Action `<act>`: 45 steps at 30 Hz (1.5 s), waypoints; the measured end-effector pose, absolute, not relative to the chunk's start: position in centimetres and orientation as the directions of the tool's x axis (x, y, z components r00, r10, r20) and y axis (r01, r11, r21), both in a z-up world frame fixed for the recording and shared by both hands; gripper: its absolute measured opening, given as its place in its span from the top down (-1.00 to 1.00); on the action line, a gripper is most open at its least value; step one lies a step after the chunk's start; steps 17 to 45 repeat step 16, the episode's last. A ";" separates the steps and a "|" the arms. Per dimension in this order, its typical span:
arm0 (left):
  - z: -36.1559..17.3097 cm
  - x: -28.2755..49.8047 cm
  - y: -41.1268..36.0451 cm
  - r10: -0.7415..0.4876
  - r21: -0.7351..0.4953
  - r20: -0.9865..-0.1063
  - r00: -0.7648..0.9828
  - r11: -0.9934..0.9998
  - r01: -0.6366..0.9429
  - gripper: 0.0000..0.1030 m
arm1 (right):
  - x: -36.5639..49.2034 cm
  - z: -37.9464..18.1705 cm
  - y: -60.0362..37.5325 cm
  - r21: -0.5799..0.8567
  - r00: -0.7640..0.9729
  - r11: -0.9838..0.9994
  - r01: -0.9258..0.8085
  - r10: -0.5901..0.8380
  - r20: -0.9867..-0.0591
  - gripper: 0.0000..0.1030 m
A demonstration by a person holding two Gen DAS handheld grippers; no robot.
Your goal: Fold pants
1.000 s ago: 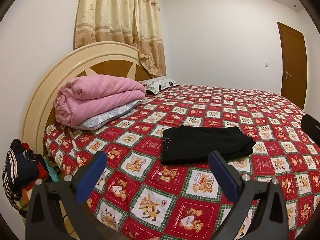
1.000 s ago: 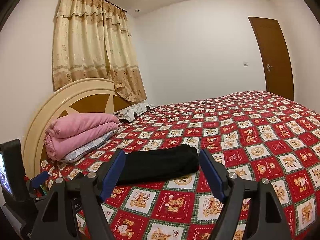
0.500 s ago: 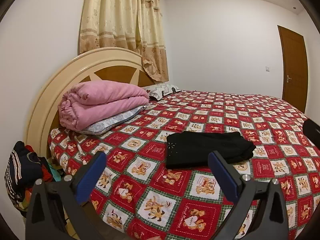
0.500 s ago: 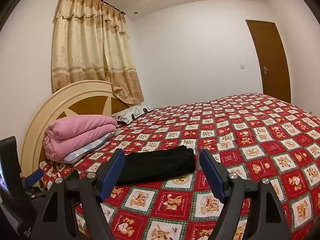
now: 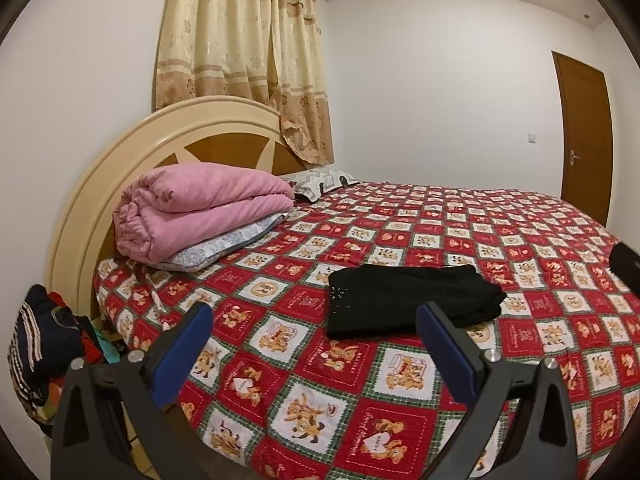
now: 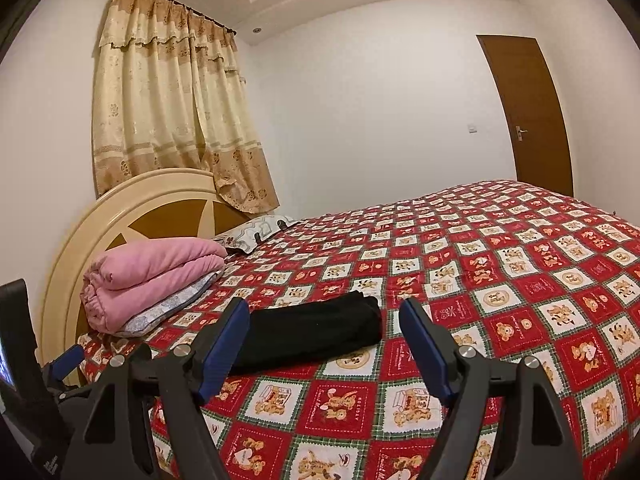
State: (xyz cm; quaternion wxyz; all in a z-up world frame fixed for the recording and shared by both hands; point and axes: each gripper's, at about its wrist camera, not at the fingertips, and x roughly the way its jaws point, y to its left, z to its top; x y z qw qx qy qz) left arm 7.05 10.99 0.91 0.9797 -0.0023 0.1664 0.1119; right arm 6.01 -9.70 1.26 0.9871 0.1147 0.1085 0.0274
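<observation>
Black pants (image 5: 408, 300) lie folded into a flat rectangle on the red bear-patterned bedspread (image 5: 440, 240), near the bed's near edge. They also show in the right wrist view (image 6: 308, 334). My left gripper (image 5: 314, 320) is open and empty, held back from the bed with the pants ahead and slightly right of it. My right gripper (image 6: 324, 316) is open and empty, with the pants straight ahead between its blue pads. Neither gripper touches the pants.
A folded pink blanket (image 5: 200, 208) on a grey pillow sits by the round headboard (image 5: 120, 168). A patterned pillow (image 5: 320, 180) lies further back. A pile of clothes (image 5: 48, 344) sits beside the bed at the left. A brown door (image 5: 584, 132) is at the right.
Both grippers have drawn back and tilted upward from the bed, so the pants look smaller and lower. The pants have not moved. Both grippers stay open.
</observation>
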 end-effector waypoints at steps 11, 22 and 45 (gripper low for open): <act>0.7 7.4 11.5 0.180 -0.012 -0.359 0.916 0.980 -0.197 -1.00 | 5.9 1.0 -9.7 0.231 0.973 0.972 -0.032 0.083 -0.216 -0.53; 0.7 7.6 11.1 0.182 0.019 -0.363 0.914 0.982 -0.188 -1.00 | 5.9 0.9 -9.7 0.231 0.973 0.972 -0.027 0.079 -0.217 -0.53; 0.7 7.6 11.1 0.182 0.019 -0.363 0.914 0.982 -0.188 -1.00 | 5.9 0.9 -9.7 0.231 0.973 0.972 -0.027 0.079 -0.217 -0.53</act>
